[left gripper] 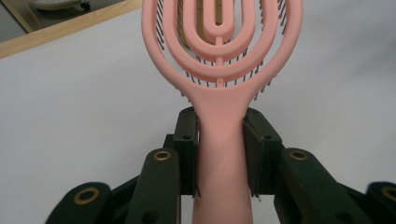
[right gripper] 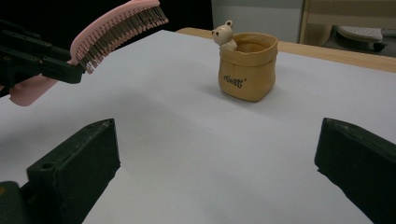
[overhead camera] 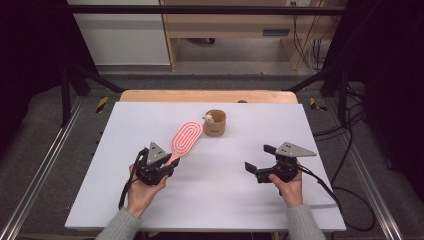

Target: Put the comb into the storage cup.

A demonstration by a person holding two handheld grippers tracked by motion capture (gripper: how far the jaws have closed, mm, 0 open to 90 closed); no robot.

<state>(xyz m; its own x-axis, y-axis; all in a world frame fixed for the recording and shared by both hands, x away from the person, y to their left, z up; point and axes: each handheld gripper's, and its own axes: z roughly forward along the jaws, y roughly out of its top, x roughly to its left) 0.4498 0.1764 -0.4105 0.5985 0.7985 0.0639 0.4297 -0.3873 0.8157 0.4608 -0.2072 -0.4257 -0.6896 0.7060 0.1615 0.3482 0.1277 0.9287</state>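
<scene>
My left gripper [overhead camera: 169, 165] squeezes the handle of the pink plastic hairbrush with oval loops [overhead camera: 186, 138], left of the middle of the high view. The brush is lifted off the white worktop [overhead camera: 210, 200], bristles down. Its tip is near the small tan pouch with a bear head [overhead camera: 215, 123]. My right gripper [overhead camera: 259, 159], lower right, stands wide open, holding nothing.

Hairbrush [overhead camera: 186, 137] left of pot [overhead camera: 215, 123], bear figure [overhead camera: 208, 118] in pot, on table [overhead camera: 150, 205]

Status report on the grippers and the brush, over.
Left gripper shut on pink hairbrush handle, brush off the table. Right gripper open, empty. Bear pouch ahead, path clear.
</scene>
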